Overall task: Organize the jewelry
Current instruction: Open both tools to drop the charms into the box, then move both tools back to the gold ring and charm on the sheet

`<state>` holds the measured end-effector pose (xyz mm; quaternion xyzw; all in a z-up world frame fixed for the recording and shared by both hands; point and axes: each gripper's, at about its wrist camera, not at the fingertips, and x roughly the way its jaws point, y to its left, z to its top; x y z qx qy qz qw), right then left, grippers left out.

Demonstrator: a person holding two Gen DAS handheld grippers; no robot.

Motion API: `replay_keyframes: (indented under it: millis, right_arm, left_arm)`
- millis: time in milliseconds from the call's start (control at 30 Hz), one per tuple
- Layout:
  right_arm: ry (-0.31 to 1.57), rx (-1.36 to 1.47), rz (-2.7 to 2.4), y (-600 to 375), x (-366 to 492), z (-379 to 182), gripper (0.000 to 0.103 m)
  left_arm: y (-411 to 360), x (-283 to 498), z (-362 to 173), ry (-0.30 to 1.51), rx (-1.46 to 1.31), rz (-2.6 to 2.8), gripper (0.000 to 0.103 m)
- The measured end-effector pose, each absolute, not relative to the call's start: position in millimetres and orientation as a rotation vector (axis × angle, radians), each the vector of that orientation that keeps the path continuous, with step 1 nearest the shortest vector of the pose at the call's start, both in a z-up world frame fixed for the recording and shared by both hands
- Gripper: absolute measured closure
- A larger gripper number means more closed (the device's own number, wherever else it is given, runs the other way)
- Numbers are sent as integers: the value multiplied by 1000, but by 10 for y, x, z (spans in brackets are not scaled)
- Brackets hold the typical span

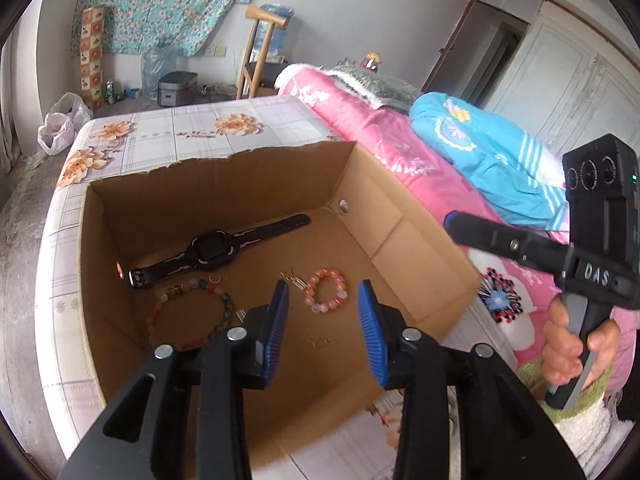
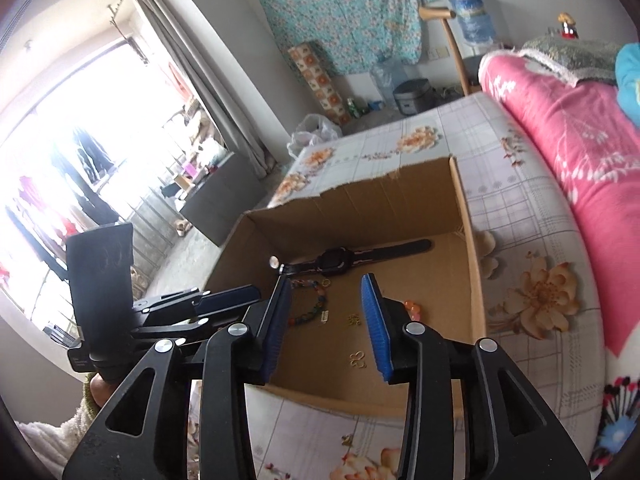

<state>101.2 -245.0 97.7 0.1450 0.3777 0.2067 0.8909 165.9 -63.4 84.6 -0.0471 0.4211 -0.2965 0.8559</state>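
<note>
The left gripper point(image 1: 323, 330) hangs over the cardboard box point(image 1: 408, 236) with blue pads wide apart, gripping nothing. Just ahead between its fingers lies a pink bead bracelet point(image 1: 327, 290); left of them a multicoloured bead bracelet point(image 1: 188, 316), and beyond that a black watch point(image 1: 212, 254). The right gripper point(image 2: 328, 330) also gapes wide and empty above the box's near edge, a small gold earring point(image 2: 357, 359) between its fingers.

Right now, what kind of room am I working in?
Most likely a lived-in bedroom. A cardboard box sits on a mattress with a floral sheet, a pink quilt is rolled along it, and a curtained window shows in the right wrist view.
</note>
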Motion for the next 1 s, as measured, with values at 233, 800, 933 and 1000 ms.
replay_keyframes:
  millis: [233,800,933,1000]
  right_arm:
    - [690,310,411,-2724,252,1190,52]
    - [857,479,167,-2988,-175,150,49]
    - [877,376,100,-2919,-141,106,47]
    - [886,335,68,-2928,-152,65,46]
  left_arm:
    - [-310,831,1031,759,-73,-670,30]
    - [-675,293,-127,973,252,-497,14]
    - [-753,366,-298,1011,279,-458,13]
    - [-769,403,-372,1028,282,-431,9]
